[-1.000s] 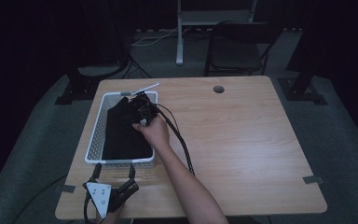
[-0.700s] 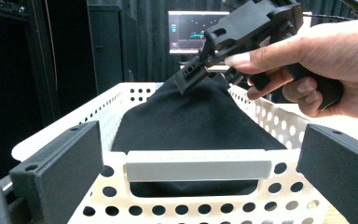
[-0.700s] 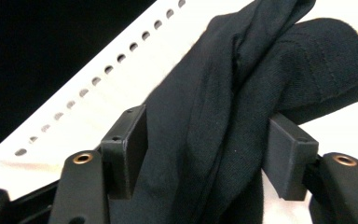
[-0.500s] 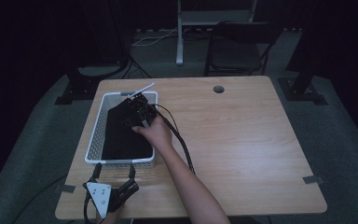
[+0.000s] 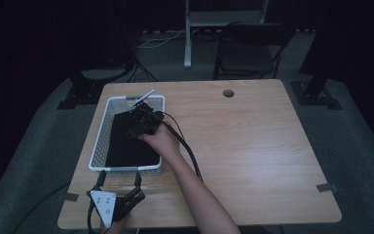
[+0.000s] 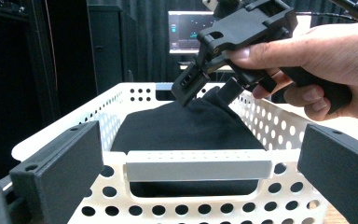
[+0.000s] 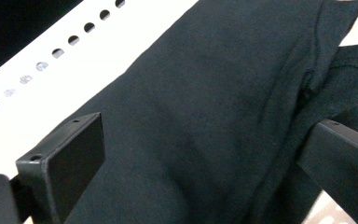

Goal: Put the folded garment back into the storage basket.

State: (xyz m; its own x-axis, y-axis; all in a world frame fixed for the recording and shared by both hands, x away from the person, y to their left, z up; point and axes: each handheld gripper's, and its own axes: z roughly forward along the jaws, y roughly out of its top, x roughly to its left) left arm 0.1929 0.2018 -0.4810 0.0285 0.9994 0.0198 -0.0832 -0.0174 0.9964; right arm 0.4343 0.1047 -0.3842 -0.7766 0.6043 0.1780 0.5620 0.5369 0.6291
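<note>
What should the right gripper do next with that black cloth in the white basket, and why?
Probably lift the right gripper straight up out of the white basket. Its jaws have just been opening and now stand wide, with the black cloth lying folded inside the basket, so the drop looks done. The left gripper waits at the near edge.

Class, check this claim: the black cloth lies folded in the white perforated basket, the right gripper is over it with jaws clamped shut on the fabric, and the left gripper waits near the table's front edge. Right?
One slip: the right gripper is open. The right gripper view shows its jaws spread apart over the black cloth, having just opened, not clamping it. The cloth does lie in the white basket, and the left gripper does wait near the table's front edge.
</note>
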